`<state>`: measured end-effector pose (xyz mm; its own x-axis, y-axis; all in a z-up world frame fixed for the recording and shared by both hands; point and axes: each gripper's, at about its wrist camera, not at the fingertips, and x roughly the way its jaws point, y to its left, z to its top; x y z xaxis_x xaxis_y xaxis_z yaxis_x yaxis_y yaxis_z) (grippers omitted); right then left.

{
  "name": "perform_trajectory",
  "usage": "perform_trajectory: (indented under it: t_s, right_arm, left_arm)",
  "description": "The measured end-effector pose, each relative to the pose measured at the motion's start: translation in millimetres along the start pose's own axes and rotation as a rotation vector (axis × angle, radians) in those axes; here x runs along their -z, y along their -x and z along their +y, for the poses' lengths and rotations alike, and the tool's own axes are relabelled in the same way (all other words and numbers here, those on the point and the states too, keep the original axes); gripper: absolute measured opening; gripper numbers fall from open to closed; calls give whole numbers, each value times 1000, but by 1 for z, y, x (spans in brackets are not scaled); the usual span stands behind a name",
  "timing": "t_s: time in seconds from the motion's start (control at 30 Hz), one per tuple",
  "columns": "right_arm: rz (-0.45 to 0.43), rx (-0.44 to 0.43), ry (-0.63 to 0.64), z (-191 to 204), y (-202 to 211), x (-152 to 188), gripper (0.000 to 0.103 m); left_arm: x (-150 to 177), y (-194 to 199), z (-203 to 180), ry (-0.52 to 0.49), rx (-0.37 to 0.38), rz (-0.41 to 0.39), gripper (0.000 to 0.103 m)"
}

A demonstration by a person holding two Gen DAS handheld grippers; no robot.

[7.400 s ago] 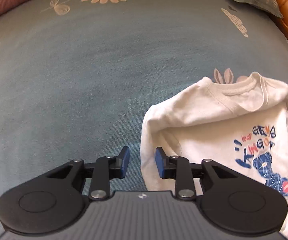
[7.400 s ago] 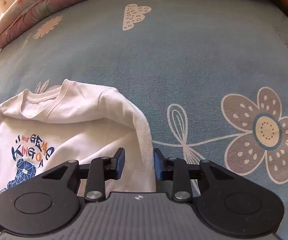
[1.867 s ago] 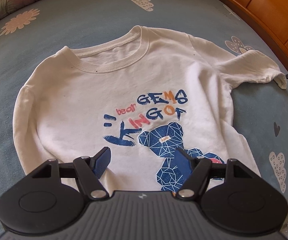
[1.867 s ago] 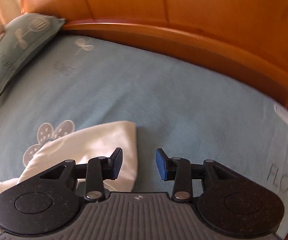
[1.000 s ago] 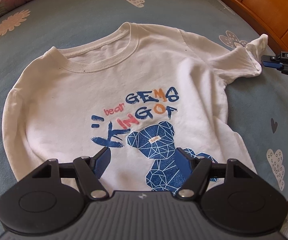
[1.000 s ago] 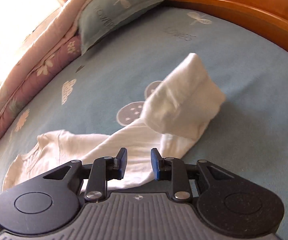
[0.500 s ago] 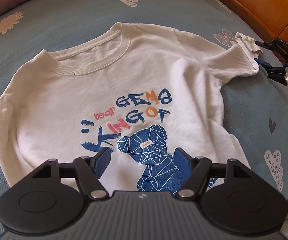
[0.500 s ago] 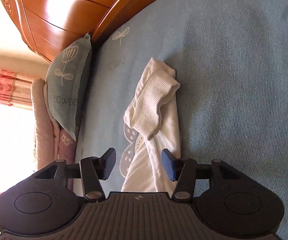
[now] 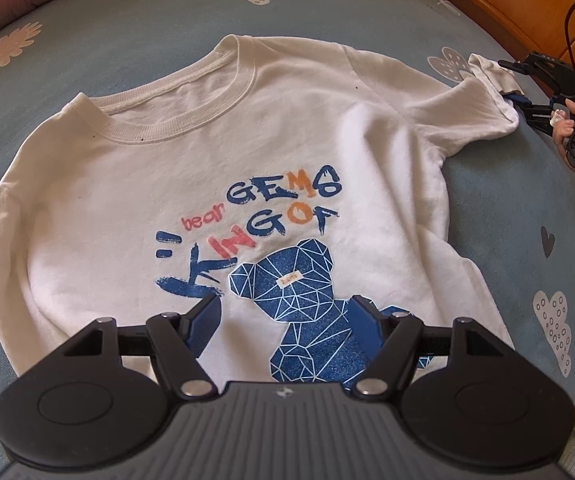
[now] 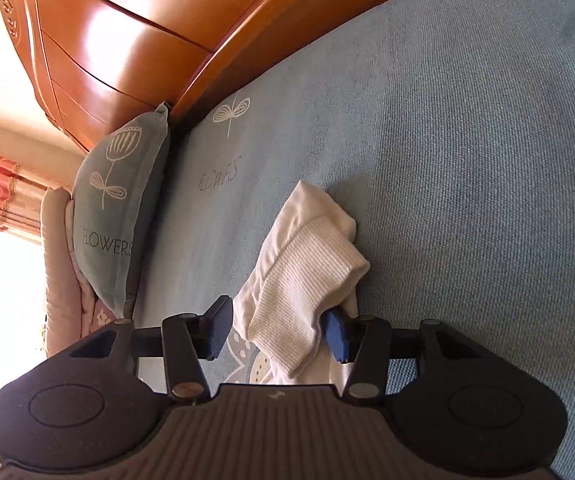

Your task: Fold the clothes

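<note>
Right gripper (image 10: 277, 330) narrowing around cuff (image 10: 307, 280), not yet pinching; close fully before folding inward. Left gripper (image 9: 287, 320) wide, empty, above shirt (image 9: 191, 160).

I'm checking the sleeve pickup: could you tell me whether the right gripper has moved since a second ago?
Yes. The right gripper has come in around the sleeve cuff, its jaws just closing, and rolled: the headboard now stands at the left.

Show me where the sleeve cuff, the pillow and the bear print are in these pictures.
sleeve cuff (image 10: 307, 284), right wrist view, on its ribbed band.
pillow (image 10: 115, 216), right wrist view, on its blue front.
bear print (image 9: 287, 276), left wrist view, on the bear's head.
</note>
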<state>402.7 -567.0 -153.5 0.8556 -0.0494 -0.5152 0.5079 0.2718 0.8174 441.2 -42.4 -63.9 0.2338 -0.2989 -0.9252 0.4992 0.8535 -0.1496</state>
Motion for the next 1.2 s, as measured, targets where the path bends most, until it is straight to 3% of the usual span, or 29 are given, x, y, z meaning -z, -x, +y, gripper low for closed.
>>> perform_trajectory:
  t_s: [0.03,0.1,0.2,0.33,0.47,0.57,0.67,0.73,0.9,1.1,1.13,1.2]
  right_arm:
    - [-6,2,-14,-3,-1,-1,38]
    - [-6,30,-21,-8,-2,-1,13]
    - [24,59,37,-1,7,-8,9]
    - [91,122,220,26,27,-30,8]
    - [237,208,525,65,58,-57,7]
    - [336,332,752,85,80,-71,7]
    - [413,478,886,90,93,-85,7]
    - [431,570,950,90,99,-94,7]
    - [428,706,1003,82,100,-115,3]
    - [354,823,998,75,98,-126,4]
    - [348,807,994,76,97,-123,4]
    - [357,679,995,87,88,-107,8]
  left_arm:
    - [0,0,0,0,1,0,71]
    - [0,0,0,1,1,0,71]
    - [0,2,1,1,2,1,71]
    - [0,7,4,-4,-4,-4,71]
    - [-1,7,7,6,-9,-8,71]
    - [-1,7,8,6,-11,-9,71]
    - [0,7,5,-7,-12,-9,71]
    - [0,7,2,-14,-13,-10,71]
    - [-1,8,-2,-27,-13,-14,71]
    - [0,9,-4,-27,-12,-19,71]
    - [0,9,-4,-25,-13,-19,71]
    - [0,8,-5,-23,-14,-19,71]
